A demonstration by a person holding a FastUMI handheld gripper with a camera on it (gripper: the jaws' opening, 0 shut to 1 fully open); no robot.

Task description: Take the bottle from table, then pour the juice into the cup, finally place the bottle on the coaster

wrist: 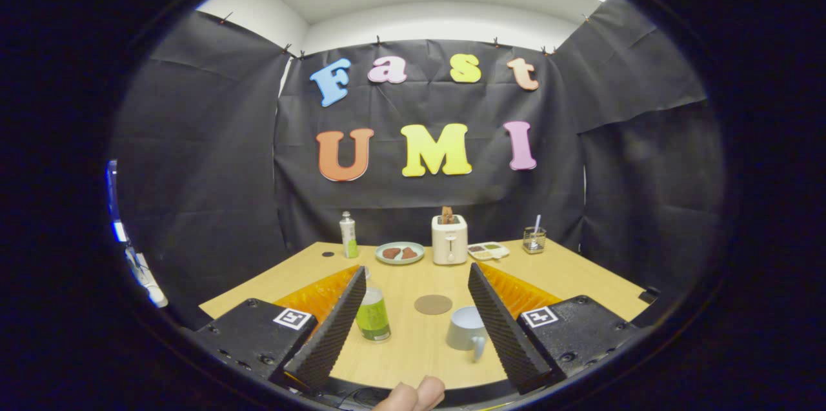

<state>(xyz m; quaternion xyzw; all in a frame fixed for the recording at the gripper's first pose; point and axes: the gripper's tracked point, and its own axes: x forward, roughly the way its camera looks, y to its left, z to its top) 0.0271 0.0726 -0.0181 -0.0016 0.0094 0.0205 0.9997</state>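
Gripper view showed the gripper point(416, 288) held above the near edge of the wooden table point(581, 282), its two ribbed black fingers spread wide apart with nothing between the pads. The bottle point(373, 314), with a green label, stood upright on the table just inside the left finger point(335, 324); that finger's tip overlapped the bottle's upper part, so the cap could not be made out. Whether the finger touched the bottle could not be told. The bottle's long axis ran vertical, crosswise to the forward line of the fingers.

The grey cup point(466, 328) stood just inside the right finger point(500, 324), handle turned toward the camera. The round brown coaster point(433, 304) lay flat between the bottle and the cup and slightly beyond both, near the midline of the jaws.

Judgement: the grasp had not begun. The bottle lay off-centre, toward the left finger, so the coming move called for a shift to the left and a short advance to bring the bottle's body midway between the pads before closing. The cup's closeness to the right finger posed a risk of a knock during that shift.

At the far end of the table stood a second bottle point(348, 235), a plate point(400, 252), a toaster point(449, 239), and a glass point(534, 239). Fingertips of a hand point(413, 396) showed below the gripper.
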